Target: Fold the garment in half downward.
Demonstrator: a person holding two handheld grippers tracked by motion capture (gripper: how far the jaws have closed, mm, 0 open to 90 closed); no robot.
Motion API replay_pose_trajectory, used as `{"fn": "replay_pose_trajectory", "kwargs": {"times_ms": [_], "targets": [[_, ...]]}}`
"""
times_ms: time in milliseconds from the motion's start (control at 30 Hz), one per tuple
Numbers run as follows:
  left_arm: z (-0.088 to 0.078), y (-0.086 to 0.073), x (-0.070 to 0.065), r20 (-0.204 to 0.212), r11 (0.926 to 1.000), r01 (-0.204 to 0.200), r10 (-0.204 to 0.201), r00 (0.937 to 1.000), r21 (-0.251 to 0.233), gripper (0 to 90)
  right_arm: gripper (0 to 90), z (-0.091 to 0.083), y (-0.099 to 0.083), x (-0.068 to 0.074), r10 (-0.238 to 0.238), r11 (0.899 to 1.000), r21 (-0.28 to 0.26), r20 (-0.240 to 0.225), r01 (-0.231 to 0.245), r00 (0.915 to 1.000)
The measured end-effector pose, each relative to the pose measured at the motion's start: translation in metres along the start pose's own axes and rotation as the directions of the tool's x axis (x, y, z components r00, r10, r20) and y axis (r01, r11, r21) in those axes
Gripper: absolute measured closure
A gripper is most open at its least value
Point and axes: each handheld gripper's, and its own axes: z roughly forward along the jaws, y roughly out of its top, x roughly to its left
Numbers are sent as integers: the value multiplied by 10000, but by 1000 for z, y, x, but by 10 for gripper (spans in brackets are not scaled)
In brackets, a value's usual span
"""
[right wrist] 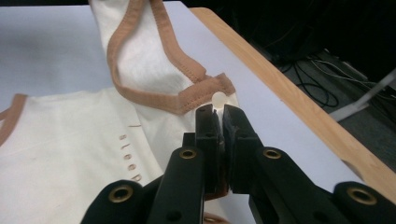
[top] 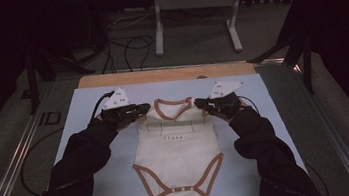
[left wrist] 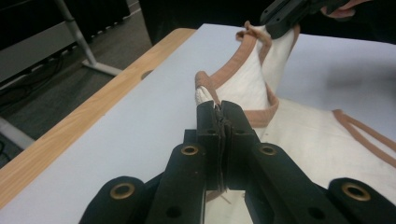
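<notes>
High view: a cream cotton baby bodysuit with tan-brown binding [top: 178, 148] lies face up on the pale blue worktop [top: 89, 118], neckline toward 12 o'clock and snap crotch toward 6 o'clock, roughly at the worktop's centre. A strip of bare wood edge [top: 159, 74] runs along the worktop's far side at 12 o'clock.

The left gripper [top: 138, 110], held by a hand in a dark sleeve [top: 82, 159], meets the garment's shoulder at about 10 o'clock from the garment's middle. The right gripper [top: 201, 104] meets the opposite shoulder at about 2 o'clock. A grey three-cornered plate tops each tool.

Left gripper view: the left gripper [left wrist: 219, 109] has its black jaws drawn together, with a thin fold of cream fabric pinched between them; the tan neckline binding [left wrist: 233, 65] rises from the grip toward 1 o'clock, where the other gripper [left wrist: 289, 14] holds the far shoulder lifted off the surface.

Right gripper view: the right gripper [right wrist: 215, 112] is likewise closed almost fully, clamping the shoulder corner of the garment; a small white snap [right wrist: 218, 98] shows just above the jaw tips. The binding loop [right wrist: 140, 56] extends toward 11 o'clock, and small brown lettering [right wrist: 128, 156] lies at 9 o'clock on the chest panel.

Grey floor with black cables [top: 126, 46] and a metal stand [top: 191, 5] lie beyond the worktop at 12 o'clock.
</notes>
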Motion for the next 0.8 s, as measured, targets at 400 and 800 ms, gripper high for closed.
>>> {"fn": "replay_pose_trajectory", "kwargs": {"times_ms": [400,800], "targets": [[-10,-3,-25,286,9991,-332,340,9990,-252,885,856,-13,-10,23,-14,9994,-359,-221,6,9998],[-22,-18,-44,444,9986,-108,131,9989,-516,884,857,-30,-21,43,113,9979,-626,-497,-144,9987]]}}
